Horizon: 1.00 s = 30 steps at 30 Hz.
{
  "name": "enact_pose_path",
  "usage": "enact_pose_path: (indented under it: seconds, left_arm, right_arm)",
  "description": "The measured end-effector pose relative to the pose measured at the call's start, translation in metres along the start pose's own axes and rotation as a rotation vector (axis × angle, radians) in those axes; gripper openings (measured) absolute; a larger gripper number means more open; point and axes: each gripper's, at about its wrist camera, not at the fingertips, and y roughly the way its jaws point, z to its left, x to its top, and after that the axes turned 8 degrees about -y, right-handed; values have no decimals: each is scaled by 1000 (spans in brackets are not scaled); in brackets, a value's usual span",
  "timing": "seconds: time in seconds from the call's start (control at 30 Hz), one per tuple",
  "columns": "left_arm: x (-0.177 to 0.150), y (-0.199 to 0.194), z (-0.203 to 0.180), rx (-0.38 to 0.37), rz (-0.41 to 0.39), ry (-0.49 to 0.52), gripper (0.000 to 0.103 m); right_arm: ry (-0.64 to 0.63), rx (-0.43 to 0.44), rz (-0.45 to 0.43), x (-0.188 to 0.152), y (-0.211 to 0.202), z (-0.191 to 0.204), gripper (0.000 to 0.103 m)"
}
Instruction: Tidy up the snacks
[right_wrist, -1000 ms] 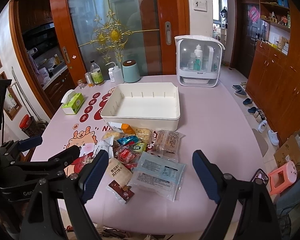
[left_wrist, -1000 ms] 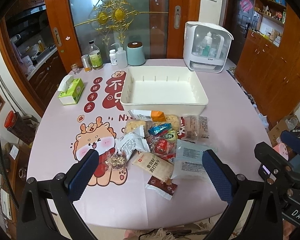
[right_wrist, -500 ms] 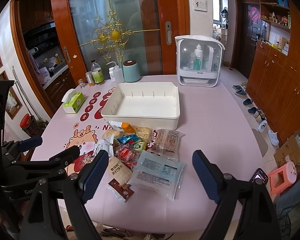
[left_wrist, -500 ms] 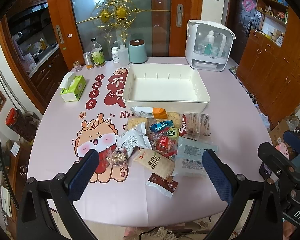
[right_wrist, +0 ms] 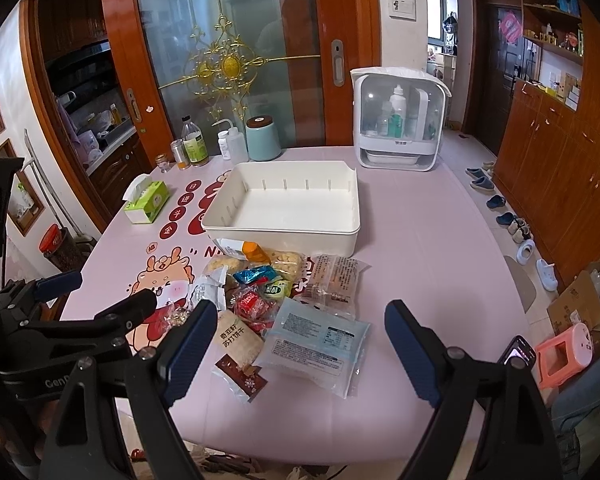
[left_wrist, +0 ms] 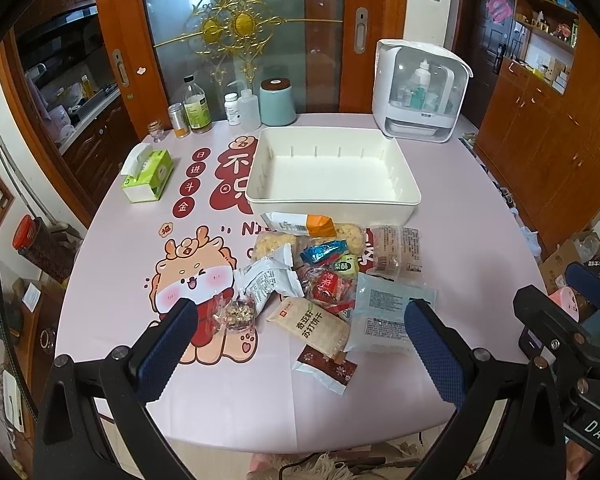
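Observation:
A pile of snack packets [left_wrist: 328,280] [right_wrist: 276,300] lies on the pink tablecloth, just in front of an empty white bin [left_wrist: 332,196] [right_wrist: 284,236]. Nearest me are a beige cracker pack [left_wrist: 312,326], a pale blue pouch [left_wrist: 388,316] [right_wrist: 320,344] and a small brown sachet [left_wrist: 326,368]. My left gripper [left_wrist: 300,354] hovers open above the near table edge, nothing between its blue pads. My right gripper [right_wrist: 296,346] is open too, held above the pouch. Each gripper shows at the side of the other's view.
A green tissue box [left_wrist: 148,176] sits at the left. Bottles and jars [left_wrist: 198,110], a teal canister [left_wrist: 278,102] and a white cabinet-style appliance [left_wrist: 418,92] line the far edge. Wooden cupboards [right_wrist: 560,168] stand right; a pink stool [right_wrist: 568,354] and shoes are on the floor.
Both views have drifted slightly: the left camera rose and pulled back a little, so the pile sits lower and farther. Nothing on the table moved; both grippers stayed open.

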Motion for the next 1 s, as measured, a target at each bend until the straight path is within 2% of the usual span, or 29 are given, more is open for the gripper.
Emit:
enact_pose_path:
  seconds: [0.63, 0.83, 1.0]
  left_arm:
    - [-4, -1, 2, 28, 13, -34, 103]
    - [-13, 3, 7, 75, 33, -89, 103]
    - [-15, 3, 23, 144, 22, -129, 103]
  right_arm:
    - [-31, 37, 25, -3, 12, -7, 87]
    - [-3, 49, 61, -7, 24, -23, 87]
    - [10, 57, 73, -7, 36, -35, 87]
